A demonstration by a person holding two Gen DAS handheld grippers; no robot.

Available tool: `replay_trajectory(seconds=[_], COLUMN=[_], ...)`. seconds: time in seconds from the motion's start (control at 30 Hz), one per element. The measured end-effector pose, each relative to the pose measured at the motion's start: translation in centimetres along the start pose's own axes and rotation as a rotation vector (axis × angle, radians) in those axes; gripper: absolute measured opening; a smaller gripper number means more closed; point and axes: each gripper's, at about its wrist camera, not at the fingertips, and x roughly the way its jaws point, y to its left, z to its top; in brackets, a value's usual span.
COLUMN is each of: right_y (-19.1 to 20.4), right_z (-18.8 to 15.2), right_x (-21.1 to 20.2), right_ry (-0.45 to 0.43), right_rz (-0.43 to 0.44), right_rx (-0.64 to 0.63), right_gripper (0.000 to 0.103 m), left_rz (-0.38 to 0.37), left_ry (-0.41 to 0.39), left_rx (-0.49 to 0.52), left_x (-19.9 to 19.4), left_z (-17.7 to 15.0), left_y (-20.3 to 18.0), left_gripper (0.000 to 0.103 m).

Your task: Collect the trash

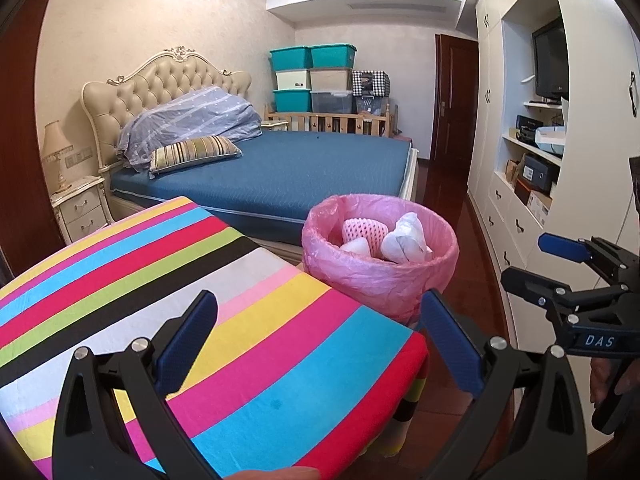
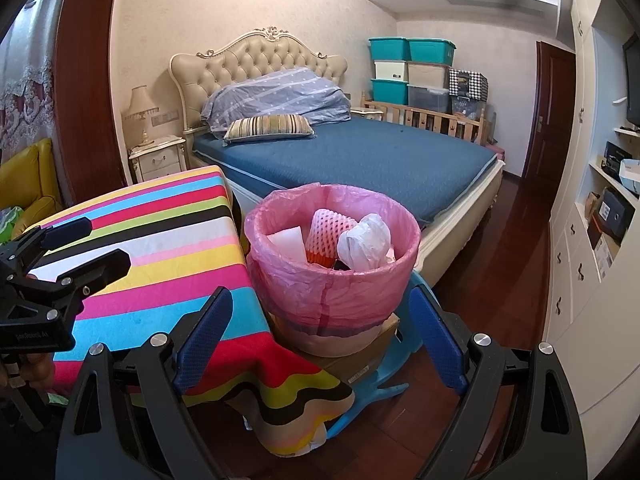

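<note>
A round bin with a pink liner [image 1: 380, 284] [image 2: 332, 296] stands just past the right end of a table under a bright striped cloth [image 1: 240, 280] [image 2: 168, 248]. Inside lie a pink foam fruit net [image 1: 362, 230] [image 2: 330, 226], a crumpled white bag [image 1: 406, 238] [image 2: 364, 244] and a white scrap [image 2: 286, 240]. My left gripper [image 1: 320, 308] [image 2: 106, 242] hovers open over the cloth with nothing between its fingers. My right gripper [image 2: 320, 300] [image 1: 528, 260] is open too, empty, in front of the bin and apart from it.
The bin rests on a cardboard box [image 2: 360, 356] on a blue plastic stool [image 2: 384, 384]. Behind it is a bed with a blue mattress [image 1: 288, 172] [image 2: 360, 160]. White cupboards with shelves [image 1: 520, 184] line the right wall; dark wood floor [image 2: 508, 280] runs between.
</note>
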Motion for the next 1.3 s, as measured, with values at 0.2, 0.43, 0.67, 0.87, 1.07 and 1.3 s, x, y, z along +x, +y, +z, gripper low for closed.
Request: replay_trajectory(seconds=[0.2,0.43,0.67,0.87,1.07,1.3], right_y=[0.45,0.72,0.78,0.85,0.69,0.62], right_z=[-0.08,0.01,0.01,0.01,-0.03,-0.04], right_x=[0.08,0.05,0.03,0.00,-0.01,0.06], right_ry=[-0.001,-0.001,-0.001,-0.002,-0.001,0.001], right_rz=[0.009,0.011,0.012,0.012,0.012,0.011], right_rx=[-0.007,-0.011,-0.011,-0.009,-0.009,-0.008], right_gripper=[0.084,0.084,0.084,0.084,0.084,0.084], left_rz=[-0.001,0.001,0.001,0.006,0.003,0.003], left_ry=[-0.003,-0.003,-0.001,-0.004,-0.005,-0.002], left_rx=[-0.003,-0.006,-0.004,-0.011,-0.016,-0.014], left_x=[-0.05,-0.07,-0.05,0.00,0.01,0.38], left_z=[0.00,-0.04,0.03,-0.01,-0.20,-0.10], left_y=[0.21,0.29,0.38,0.48,0.55,0.58], left_gripper=[0.098,0.098,0.099,0.098,0.098,0.098])
